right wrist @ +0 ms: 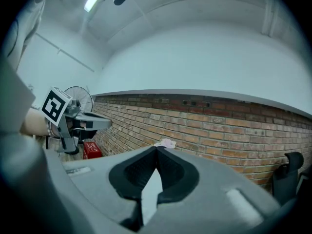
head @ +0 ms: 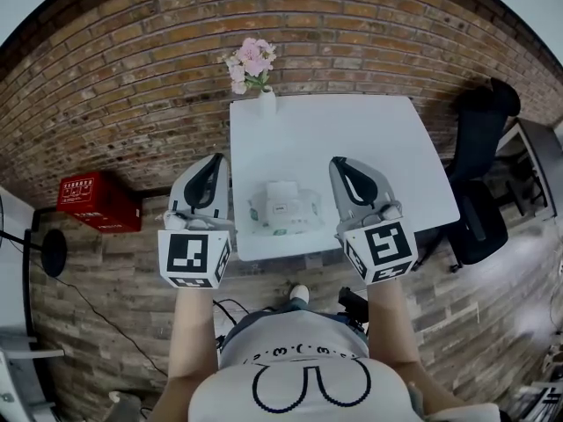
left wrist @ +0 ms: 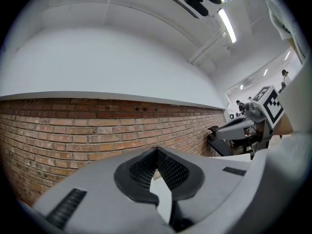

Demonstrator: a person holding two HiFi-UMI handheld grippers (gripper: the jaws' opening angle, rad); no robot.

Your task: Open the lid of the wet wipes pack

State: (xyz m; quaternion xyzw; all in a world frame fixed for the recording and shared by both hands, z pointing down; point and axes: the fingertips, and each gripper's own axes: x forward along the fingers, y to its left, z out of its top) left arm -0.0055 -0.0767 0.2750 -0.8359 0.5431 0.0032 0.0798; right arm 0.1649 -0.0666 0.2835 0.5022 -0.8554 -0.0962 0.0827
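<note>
Shirt (head: pixel 303 381) first, white with a print: the person's torso sits right under the head cam. White table (head: pixel 352 139) ahead, brick wall (head: pixel 132 104) behind it.

Left gripper (head: pixel 215 162) and right gripper (head: pixel 339 163) are held level over the table's near end, flanking the pack. Both have jaws fully together, tips meeting, nothing between them.

Wet wipes pack (head: pixel 283 207) lies flat on the table near the front edge, between the two grippers and touched by neither. Lid (head: pixel 282 206) sits on its top face — too small to tell if it's up or down.

So this fits either a shut lid with the grippers on approach, or a lid already flipped with the grippers clear.

My read: the pack is soft and light — any lid work wants the body pinned by one gripper, else the whole pack lifts with the flap.
</note>
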